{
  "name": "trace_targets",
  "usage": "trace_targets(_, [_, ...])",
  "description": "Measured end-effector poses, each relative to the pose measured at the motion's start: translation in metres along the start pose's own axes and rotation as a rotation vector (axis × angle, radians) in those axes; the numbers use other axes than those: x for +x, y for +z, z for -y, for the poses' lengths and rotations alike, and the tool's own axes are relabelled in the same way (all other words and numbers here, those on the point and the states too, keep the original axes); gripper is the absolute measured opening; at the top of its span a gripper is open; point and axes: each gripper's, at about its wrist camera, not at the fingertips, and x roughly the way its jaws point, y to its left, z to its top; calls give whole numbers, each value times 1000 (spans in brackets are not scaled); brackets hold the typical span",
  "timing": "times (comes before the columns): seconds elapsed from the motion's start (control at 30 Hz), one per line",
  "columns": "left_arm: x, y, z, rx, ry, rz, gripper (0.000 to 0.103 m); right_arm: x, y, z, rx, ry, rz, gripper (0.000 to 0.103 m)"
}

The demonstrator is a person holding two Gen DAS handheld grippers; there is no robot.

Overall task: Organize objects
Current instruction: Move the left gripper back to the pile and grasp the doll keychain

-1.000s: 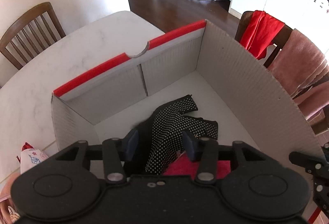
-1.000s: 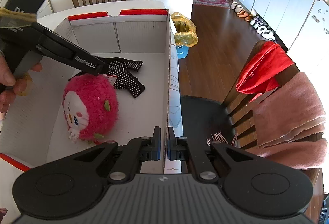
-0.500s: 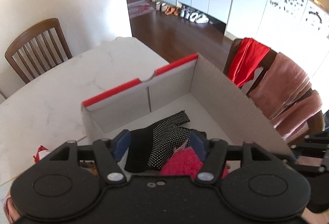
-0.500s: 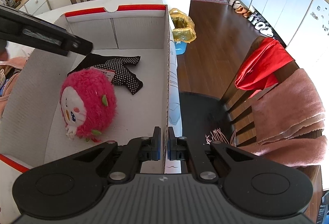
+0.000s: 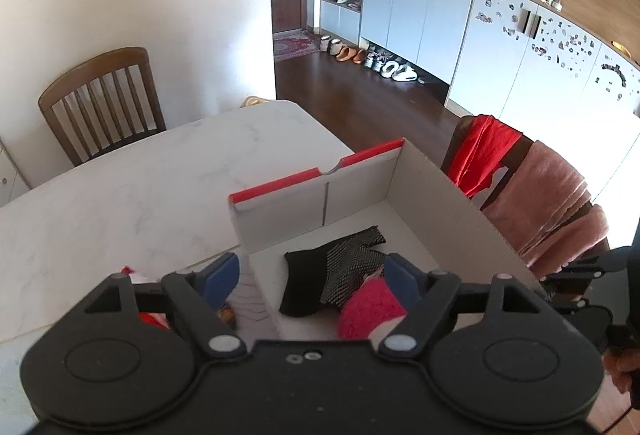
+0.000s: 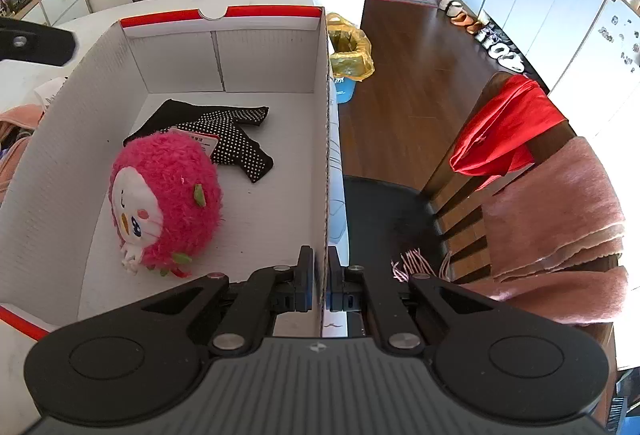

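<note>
The right gripper point(image 6: 319, 285) pinches the cardboard box's right wall point(image 6: 325, 171); the left gripper point(image 5: 312, 277) hangs spread and empty above the box's left wall. Inside, a pink plush toy point(image 6: 168, 201) lies partly over a black dotted garment point(image 6: 236, 139). A towel-draped chair point(image 6: 552, 203) stands just beside the box.

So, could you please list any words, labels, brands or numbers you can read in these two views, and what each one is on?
No text can be read in either view.
Tag on the pink plush toy: red and white printing, too blurred to read.
Blue bin under the yellow bag: a small mark, too small to read.
Cabinet doors: small magnets or stickers, no legible words.
Right gripper body: a small emblem, no letters.
</note>
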Motion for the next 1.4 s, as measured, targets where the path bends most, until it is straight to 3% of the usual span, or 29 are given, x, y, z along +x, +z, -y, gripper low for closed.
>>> trace_targets(0.4, [-25,-34,-36,-66,42,21,91,0,2,-2,13,-13,-10,5])
trace_targets(0.63, [-26,-54,-78,-177,119,25,97,1,3,-5,11,-26,-16,5])
trace_targets(1.0, [-13,-88,-151,-371,251,-8,98,0,3,-6,19,-35,-18,5])
trace_targets(1.4, [13,-113,-179,-453,301,-74,94,0,3,-7,20,-39,-17,5])
